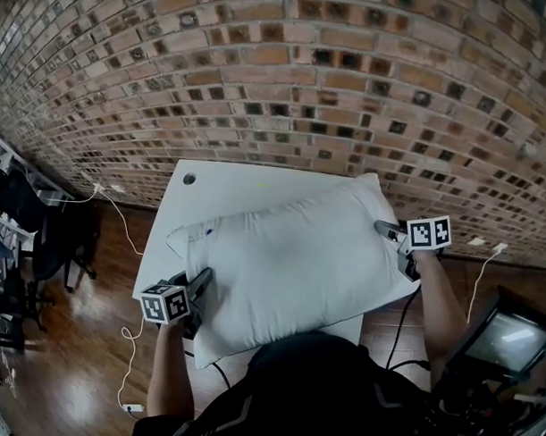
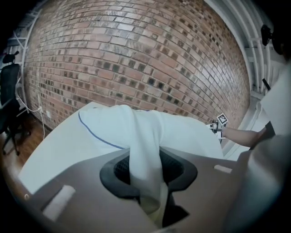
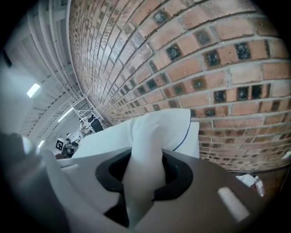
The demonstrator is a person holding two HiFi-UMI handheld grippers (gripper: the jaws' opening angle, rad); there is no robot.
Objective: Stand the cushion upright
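A brick wall point(image 1: 287, 70) fills the background, and dark wooden floor point(image 1: 81, 340) spreads out below it on both sides of a white bench point(image 1: 230, 180) pushed up against the bricks. The cushion point(image 1: 289, 258), a plump white pillow with thin blue piping along its seam, lies flat and slantwise across the bench, covering most of the top; its far right corner points toward the wall and its near left corner juts past the bench's front edge. The left tongs point(image 1: 199, 280) are clenched on the cushion's left edge, with a bunched fold of white cover pinched between the jaws (the left gripper view shows the fabric drawn down into the gap). The right tongs point(image 1: 389, 233) are likewise clenched on the cushion's right edge, a thick fold of cover squeezed between their jaws. A black office chair point(image 1: 53, 241) stands off to the left, a lit monitor point(image 1: 510, 342) sits at the lower right, a white cable point(image 1: 130, 342) trails over the floor, and a small round cable hole point(image 1: 189, 178) marks the bench's far left corner.
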